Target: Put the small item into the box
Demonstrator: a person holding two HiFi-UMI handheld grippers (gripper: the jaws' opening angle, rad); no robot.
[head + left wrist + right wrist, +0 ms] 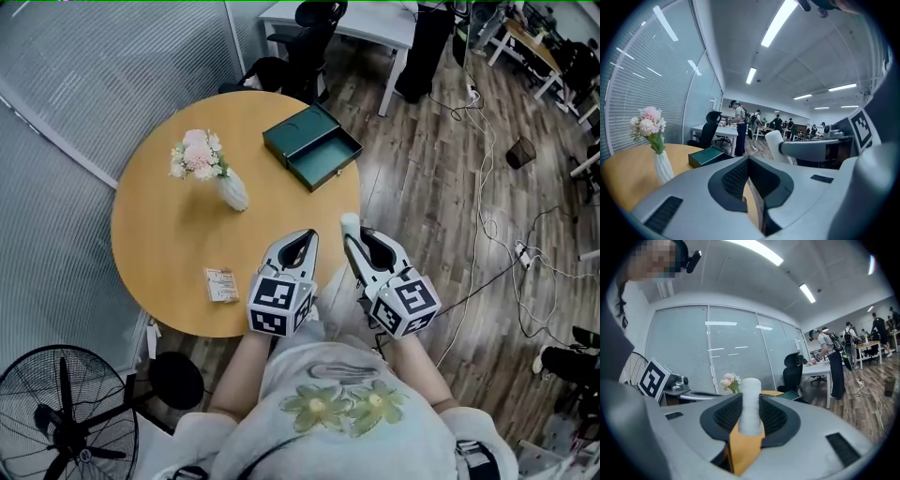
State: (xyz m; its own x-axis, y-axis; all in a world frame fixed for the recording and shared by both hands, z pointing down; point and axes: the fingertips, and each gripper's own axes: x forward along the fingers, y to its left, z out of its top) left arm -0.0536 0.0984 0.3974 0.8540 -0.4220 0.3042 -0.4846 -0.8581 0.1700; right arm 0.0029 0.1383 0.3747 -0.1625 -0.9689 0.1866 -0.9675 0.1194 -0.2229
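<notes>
A dark green box (312,147) with its drawer pulled out lies on the far side of the round wooden table (159,234). It also shows in the left gripper view, box (708,156). My right gripper (354,240) hovers over the table's near right edge, shut on a small white cylinder (350,223) that stands up between the jaws (750,404). My left gripper (302,246) is beside it on the left, jaws together with nothing held. The white cylinder (775,143) shows to the right in the left gripper view.
A white vase with pink flowers (208,167) stands left of the box. A small flat packet (221,284) lies near the table's front left edge. A floor fan (58,422), office chairs (309,37), a white desk (375,23) and floor cables (483,187) surround the table.
</notes>
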